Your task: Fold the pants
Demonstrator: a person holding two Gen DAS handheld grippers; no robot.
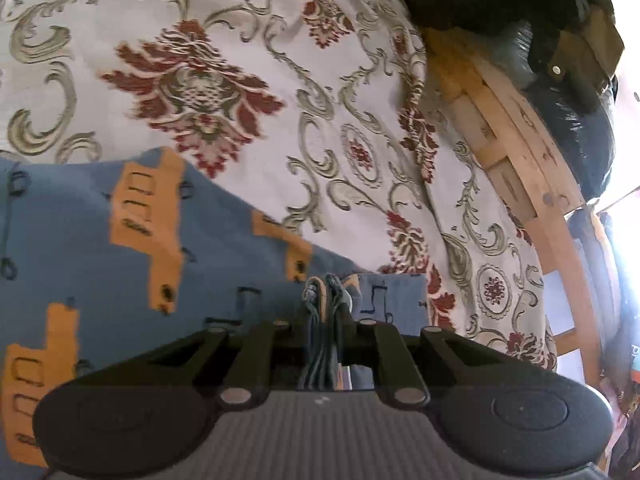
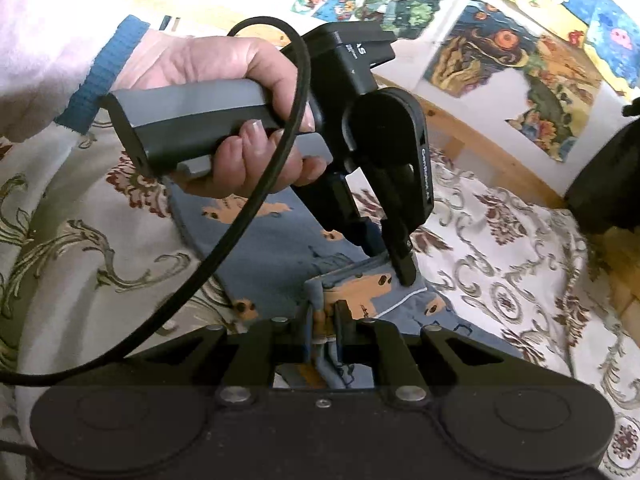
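My left fingers [image 1: 326, 300] were closed on a bunched edge of the blue pants [image 1: 100, 248], pinching several layers of the knit between them. My right fingers [image 2: 326, 316] were likewise clamped on a folded edge of the same pants [image 2: 280, 248]. The pants, printed with orange shapes, lay on a cream bedspread [image 1: 280, 60] woven with red flowers and grey scrolls. In the left wrist view the cloth spread from the fingers toward 9 o'clock. In the right wrist view my left hand [image 2: 240, 120] held the other gripper's grey handle at 12 o'clock, a black cable [image 2: 256, 184] looping across it, that gripper's tip touching the pants. A wooden bed frame [image 1: 520, 152] ran along the bedspread's edge at 3 o'clock. Colourful cartoon pictures [image 2: 500, 60] hung on the wall beyond.
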